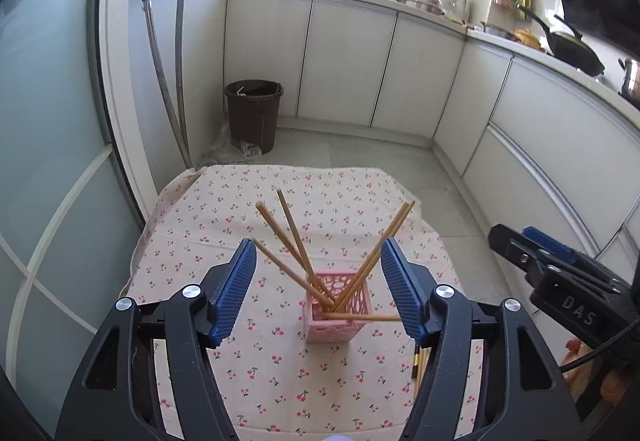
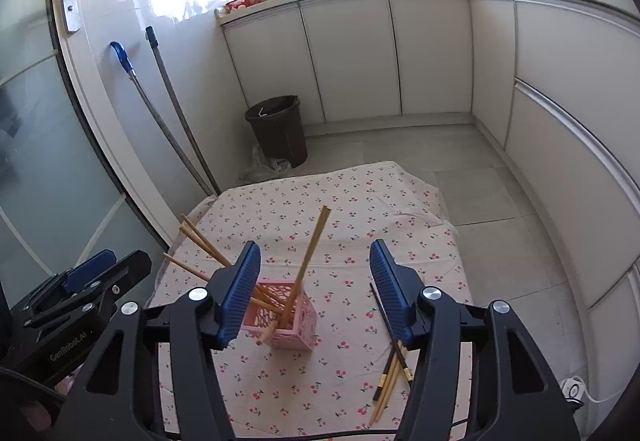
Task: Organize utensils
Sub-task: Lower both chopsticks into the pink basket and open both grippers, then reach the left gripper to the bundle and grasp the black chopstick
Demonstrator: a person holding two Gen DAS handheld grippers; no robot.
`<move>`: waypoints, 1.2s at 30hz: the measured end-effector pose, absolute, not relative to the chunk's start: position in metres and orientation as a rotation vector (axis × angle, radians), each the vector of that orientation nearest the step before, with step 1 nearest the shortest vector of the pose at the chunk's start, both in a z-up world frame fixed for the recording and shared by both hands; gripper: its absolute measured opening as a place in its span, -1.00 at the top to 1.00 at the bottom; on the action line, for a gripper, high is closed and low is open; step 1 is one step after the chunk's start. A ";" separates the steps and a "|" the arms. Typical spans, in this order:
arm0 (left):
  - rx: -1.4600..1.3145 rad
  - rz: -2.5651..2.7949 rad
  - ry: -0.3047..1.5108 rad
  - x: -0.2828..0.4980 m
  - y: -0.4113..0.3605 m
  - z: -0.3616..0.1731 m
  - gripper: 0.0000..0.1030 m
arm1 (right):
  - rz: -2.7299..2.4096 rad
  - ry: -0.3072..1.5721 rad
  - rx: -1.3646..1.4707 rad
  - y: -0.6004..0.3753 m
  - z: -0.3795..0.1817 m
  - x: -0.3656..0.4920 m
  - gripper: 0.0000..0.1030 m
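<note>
A pink lattice holder (image 1: 336,311) stands on the cherry-print cloth (image 1: 280,201) and holds several wooden chopsticks (image 1: 292,233) that lean outward. My left gripper (image 1: 318,289) is open and empty, held above the holder. In the right wrist view the holder (image 2: 288,321) sits low and left of centre. My right gripper (image 2: 314,291) is open and empty above it. Several loose chopsticks (image 2: 390,377), light and dark, lie on the cloth (image 2: 340,201) under the right finger. The right gripper also shows in the left wrist view (image 1: 552,265).
The cloth covers a low table with its far edge toward the floor. A dark bin (image 1: 254,113) stands by white cabinets (image 1: 360,61). Two mop handles (image 1: 168,81) lean on the wall at left. A glass door (image 1: 48,161) is at far left.
</note>
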State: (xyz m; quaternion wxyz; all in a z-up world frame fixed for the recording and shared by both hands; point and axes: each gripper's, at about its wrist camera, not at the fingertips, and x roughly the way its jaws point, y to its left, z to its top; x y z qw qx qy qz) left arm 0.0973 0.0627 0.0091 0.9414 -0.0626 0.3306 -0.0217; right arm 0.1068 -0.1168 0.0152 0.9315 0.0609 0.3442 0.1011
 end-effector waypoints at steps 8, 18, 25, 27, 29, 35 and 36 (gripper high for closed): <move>-0.099 -0.039 0.684 0.088 0.047 -0.003 -0.67 | 0.133 0.747 0.119 -0.151 -0.009 0.088 -0.55; -0.187 -0.019 1.010 0.074 0.029 -0.108 -0.86 | 0.094 0.812 0.369 -0.227 -0.014 0.093 -0.84; 0.043 -0.235 1.167 0.065 -0.077 -0.167 -0.85 | 0.097 0.868 0.672 -0.286 -0.024 0.101 -0.84; 0.096 -0.279 1.115 0.077 -0.100 -0.158 -0.85 | 0.081 0.860 0.715 -0.299 -0.025 0.100 -0.84; 0.100 -0.268 1.107 0.104 -0.114 -0.153 -0.85 | 0.058 0.853 0.744 -0.309 -0.027 0.100 -0.84; 0.040 -0.226 1.217 0.209 -0.137 -0.157 -0.55 | 0.083 0.884 0.942 -0.338 -0.047 0.104 -0.84; 0.055 -0.204 1.237 0.225 -0.140 -0.162 -0.31 | 0.084 0.885 0.944 -0.341 -0.048 0.106 -0.84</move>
